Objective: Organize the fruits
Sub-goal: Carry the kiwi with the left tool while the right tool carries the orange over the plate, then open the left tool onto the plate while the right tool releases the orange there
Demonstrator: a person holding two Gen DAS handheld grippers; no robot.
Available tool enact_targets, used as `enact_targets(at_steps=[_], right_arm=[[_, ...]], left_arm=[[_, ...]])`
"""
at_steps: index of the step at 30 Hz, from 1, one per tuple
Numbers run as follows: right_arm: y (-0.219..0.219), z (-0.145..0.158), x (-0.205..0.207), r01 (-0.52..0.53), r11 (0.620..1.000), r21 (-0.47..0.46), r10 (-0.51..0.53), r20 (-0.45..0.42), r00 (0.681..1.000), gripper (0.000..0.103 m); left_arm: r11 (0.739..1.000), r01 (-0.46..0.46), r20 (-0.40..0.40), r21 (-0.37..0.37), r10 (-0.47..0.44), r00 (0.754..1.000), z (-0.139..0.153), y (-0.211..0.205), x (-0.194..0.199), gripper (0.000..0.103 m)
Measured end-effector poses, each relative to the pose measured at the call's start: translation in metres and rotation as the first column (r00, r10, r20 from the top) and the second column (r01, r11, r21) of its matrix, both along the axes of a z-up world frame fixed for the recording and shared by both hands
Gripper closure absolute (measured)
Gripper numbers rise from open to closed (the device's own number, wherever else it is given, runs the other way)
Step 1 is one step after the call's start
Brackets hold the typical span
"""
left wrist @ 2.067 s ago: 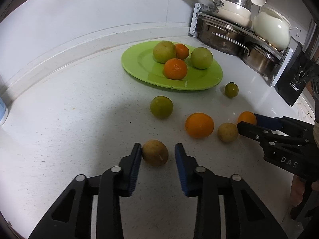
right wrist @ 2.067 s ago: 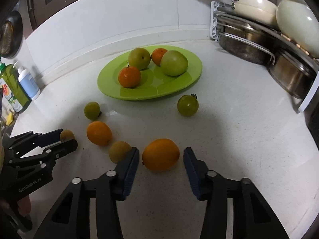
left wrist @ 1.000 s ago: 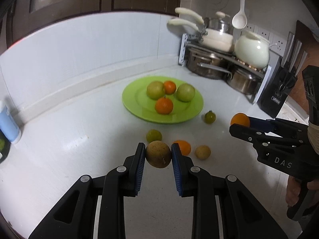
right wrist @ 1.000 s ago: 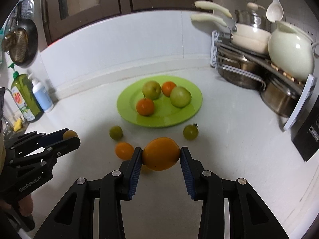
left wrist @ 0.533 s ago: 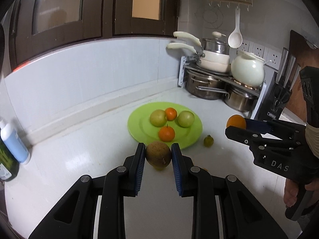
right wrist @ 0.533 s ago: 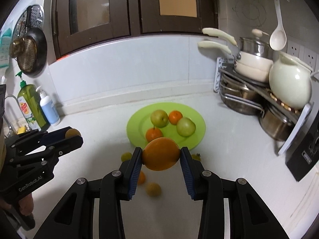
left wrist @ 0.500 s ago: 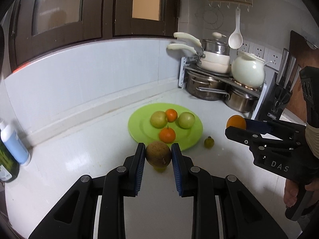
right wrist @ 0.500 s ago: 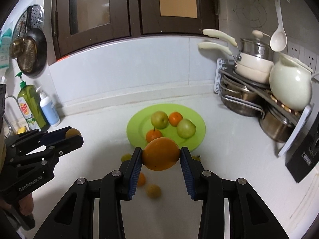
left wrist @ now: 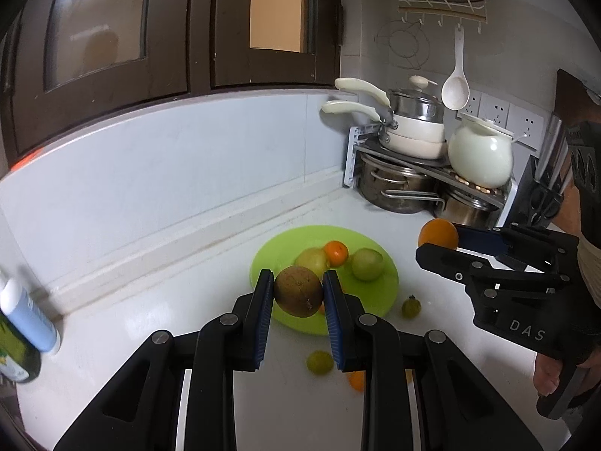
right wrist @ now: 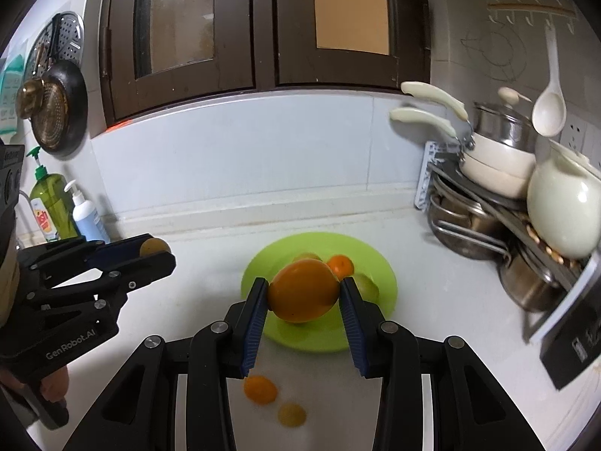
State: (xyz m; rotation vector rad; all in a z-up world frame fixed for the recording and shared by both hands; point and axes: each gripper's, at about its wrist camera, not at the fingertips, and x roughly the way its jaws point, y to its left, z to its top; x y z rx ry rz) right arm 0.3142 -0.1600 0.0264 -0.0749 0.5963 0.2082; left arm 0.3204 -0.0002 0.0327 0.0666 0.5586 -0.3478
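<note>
Two grippers are up in the air above the white counter [left wrist: 157,312], each clamped on one fruit. The left gripper [left wrist: 298,293] has its blue pads pressed against both sides of a brown, rough-skinned fruit [left wrist: 298,292]. That fruit is nearly round, a little taller than wide, so its longer line runs roughly up and down between the pads. The right gripper [right wrist: 303,296] squeezes a big orange [right wrist: 303,295] the same way. The orange is slightly oval, its long axis lying crosswise from pad to pad and tipped a bit, higher on the right side.

Both held fruits hang in front of the green plate [left wrist: 270,259], which sits on the counter near the back wall. On the plate lie a small orange [left wrist: 336,252] and two yellow-green apples [left wrist: 367,264], close together; part of the group is hidden behind the held fruits.

Loose on the counter in front of the plate are a small dark green fruit [left wrist: 411,306] just beside the rim, a yellow-green fruit [left wrist: 319,362], and an orange one [right wrist: 260,389] with a smaller yellowish fruit [right wrist: 292,414] next to it.

Pots [left wrist: 394,188] and a white jug [left wrist: 480,158] stand on a rack in the right corner; soap bottles [right wrist: 56,206] stand at the left.
</note>
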Motion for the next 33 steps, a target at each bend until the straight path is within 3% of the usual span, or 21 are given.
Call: enact_targets(at_steps=[18,33], right_arm=[[-0.005,-0.007,0.099,-0.035,0.999,-0.020,0.033,-0.052,0.998,0.063],[-0.017,-0.053,0.179,-0.061,0.998,0.006,0.061,-0.183,0.981,0.063]], left_arm=[[1.000,0.017,-0.064,-0.006,-0.017,0.998,-0.008,-0.027,0.088,0.076],[0.999,0.028,-0.172,0.035,-0.022,0.985,-0.060,-0.041,0.165,0.076]])
